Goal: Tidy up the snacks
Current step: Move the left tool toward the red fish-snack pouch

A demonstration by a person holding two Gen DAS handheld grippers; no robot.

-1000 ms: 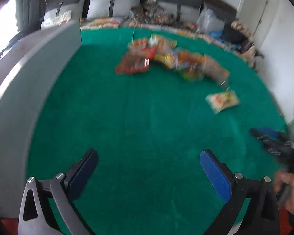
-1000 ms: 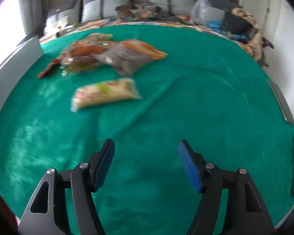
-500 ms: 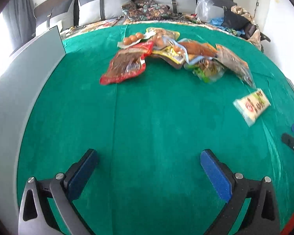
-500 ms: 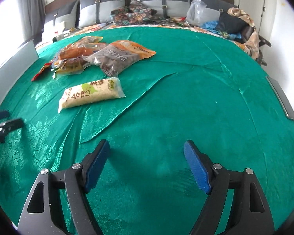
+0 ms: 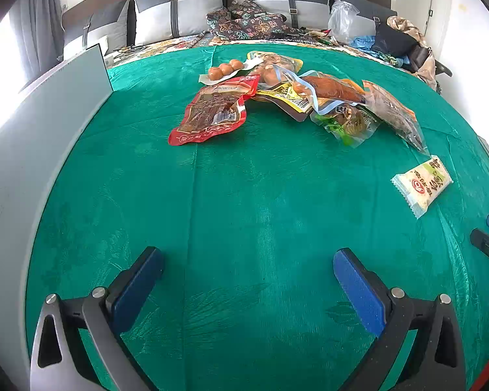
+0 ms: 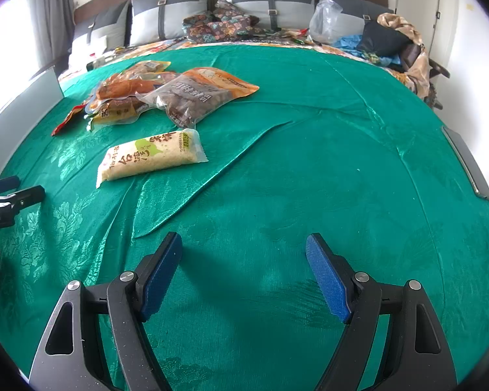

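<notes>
Hovering over the green cloth (image 5: 244, 202), my left tongs (image 5: 247, 280) stand wide apart with nothing between the blue pads, only bare fabric below them. My right tongs (image 6: 244, 270) are likewise spread, their jaws having just been opening, and they too hold and touch nothing; a long crease in the cloth runs away from just ahead of the left pad.

Nearest of the snacks is the pale rice cracker pack (image 6: 151, 158), lying flat and alone between my two tongs. In the right view its long axis runs nearly across the picture, the far end tipped slightly up to the right; in the left view it sits at the right side (image 5: 422, 184).

Beyond it lies the heap of snack packets (image 5: 309, 97), overlapping one another. A red pouch (image 5: 212, 114) sits at its left edge, long axis slanting from near-left to far-right. A clear brown bag (image 6: 192, 99) forms its right end, with an orange pack (image 6: 221, 81) under it.

A grey panel (image 5: 42, 137) stands along the cloth's left edge. Farthest back are grey cushions (image 5: 176, 13).
</notes>
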